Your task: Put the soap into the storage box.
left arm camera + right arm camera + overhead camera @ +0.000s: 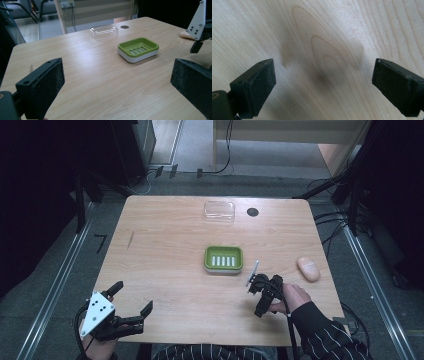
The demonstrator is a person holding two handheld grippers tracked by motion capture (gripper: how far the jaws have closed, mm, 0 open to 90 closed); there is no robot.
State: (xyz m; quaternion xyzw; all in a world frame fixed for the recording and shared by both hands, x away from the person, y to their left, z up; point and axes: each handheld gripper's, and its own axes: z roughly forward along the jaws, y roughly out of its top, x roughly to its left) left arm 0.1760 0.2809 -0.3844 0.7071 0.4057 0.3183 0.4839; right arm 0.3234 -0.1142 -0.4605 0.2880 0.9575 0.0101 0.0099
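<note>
While both grippers, left [131,297] and right [323,82], gape empty, one green slotted plastic soap dish [223,258], one clear lid [219,211] and one pink oval soap [308,268] sit on woodgrain.

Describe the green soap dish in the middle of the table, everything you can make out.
The green rectangular soap dish with rounded corners looks like plastic: a bright green slotted tray seated in a white base. Five white-looking drain slots run side by side across its floor. It holds nothing. It sits flat and upright near the centre of the light wooden table, its long side across the table as the high view shows it. Nothing touches it; both claws are apart from it.
</note>
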